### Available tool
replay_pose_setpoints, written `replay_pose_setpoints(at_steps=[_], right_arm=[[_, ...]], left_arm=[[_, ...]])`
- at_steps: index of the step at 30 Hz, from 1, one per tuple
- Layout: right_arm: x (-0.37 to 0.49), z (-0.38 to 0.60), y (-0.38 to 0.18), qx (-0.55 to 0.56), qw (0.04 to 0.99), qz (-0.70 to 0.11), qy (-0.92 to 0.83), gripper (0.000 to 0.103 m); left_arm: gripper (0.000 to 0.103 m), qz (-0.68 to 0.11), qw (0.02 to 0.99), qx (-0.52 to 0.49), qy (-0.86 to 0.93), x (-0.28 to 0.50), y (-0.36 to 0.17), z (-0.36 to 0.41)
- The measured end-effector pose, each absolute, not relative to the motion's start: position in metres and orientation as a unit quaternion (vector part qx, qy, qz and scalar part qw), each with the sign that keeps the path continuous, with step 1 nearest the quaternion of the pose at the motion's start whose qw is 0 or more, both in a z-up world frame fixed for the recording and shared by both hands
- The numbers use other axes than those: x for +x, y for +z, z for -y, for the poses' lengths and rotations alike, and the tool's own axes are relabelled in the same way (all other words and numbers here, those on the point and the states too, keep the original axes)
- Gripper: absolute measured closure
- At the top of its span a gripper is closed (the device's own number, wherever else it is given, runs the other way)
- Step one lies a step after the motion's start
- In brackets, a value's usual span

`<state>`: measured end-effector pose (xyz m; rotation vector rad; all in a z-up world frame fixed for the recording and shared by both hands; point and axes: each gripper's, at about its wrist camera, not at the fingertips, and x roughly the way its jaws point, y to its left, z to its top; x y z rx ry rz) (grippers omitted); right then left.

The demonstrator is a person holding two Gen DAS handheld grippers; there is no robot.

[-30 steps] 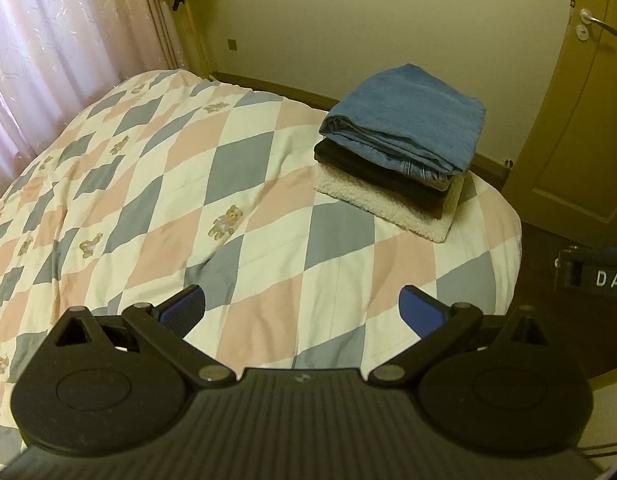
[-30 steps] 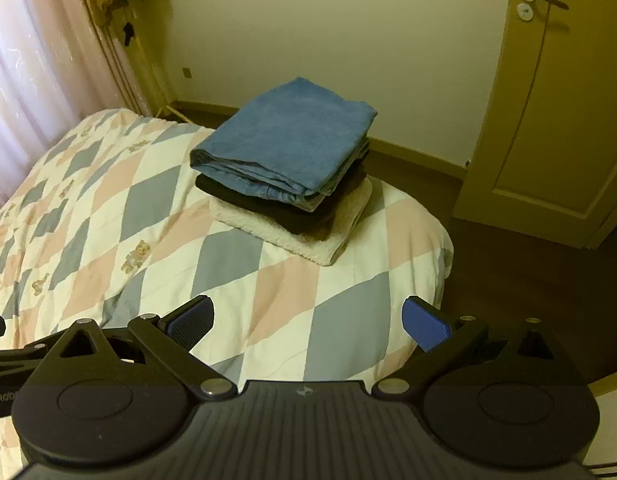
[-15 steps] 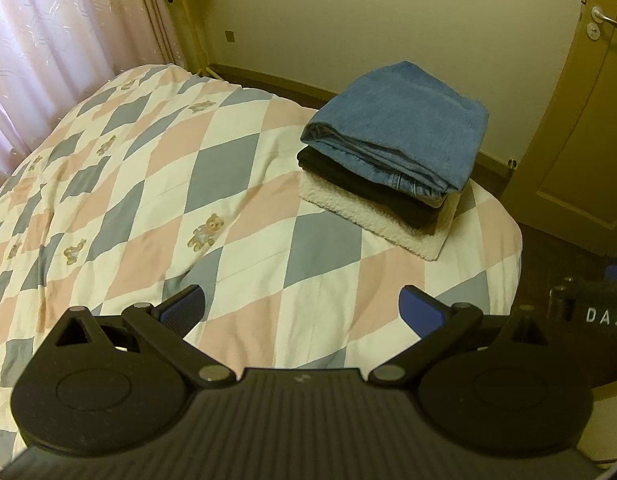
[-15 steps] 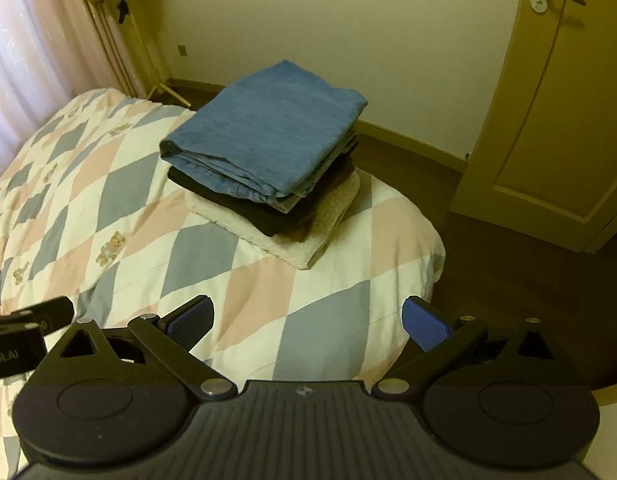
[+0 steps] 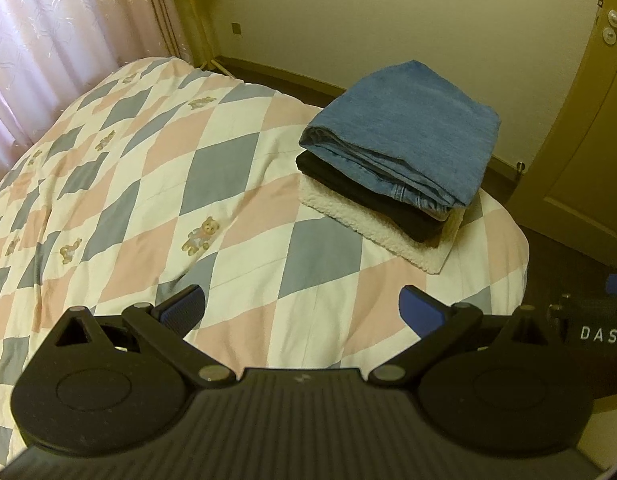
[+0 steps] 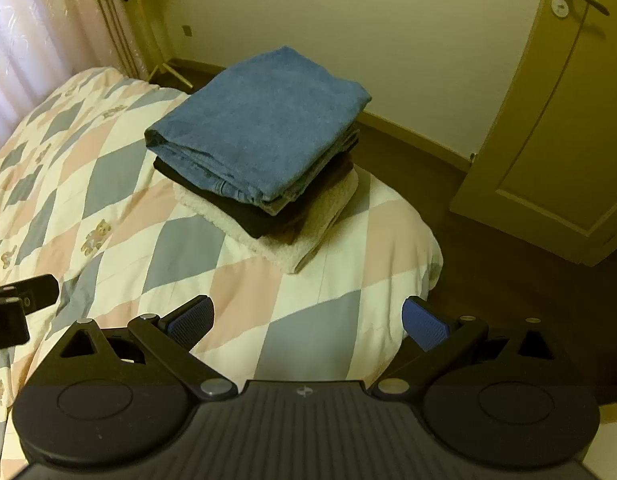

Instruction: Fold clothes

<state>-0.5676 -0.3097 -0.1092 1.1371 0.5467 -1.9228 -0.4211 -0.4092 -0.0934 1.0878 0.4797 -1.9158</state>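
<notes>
Both wrist cameras look forward and downward along their open jaws, from above the near edge of the diamond-patterned quilted bed (image 5: 236, 184). Each faces the far cream wall (image 6: 348, 20). Both views share the folded three-garment stack topped by blue denim (image 5: 404, 140) (image 6: 260, 128); the right view sits nearer it.

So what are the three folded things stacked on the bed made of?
Blue top piece: looks like denim, matte with faded weave and stitched seams. Black middle piece: smooth dark fabric, kind unclear. Cream bottom piece: fluffy, nubby pile, probably fleece or sherpa.
</notes>
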Motion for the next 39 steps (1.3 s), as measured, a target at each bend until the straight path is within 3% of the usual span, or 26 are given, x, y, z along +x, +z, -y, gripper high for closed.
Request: replay_pose_setpoints(at_steps=[39], right_arm=[[-0.622,0.357,-0.120,0.452,0.428,-0.236,-0.747,0.000]], left_arm=[[0.001,-0.208,0.460,0.441,-0.742,-0.456,-0.108,0.437]])
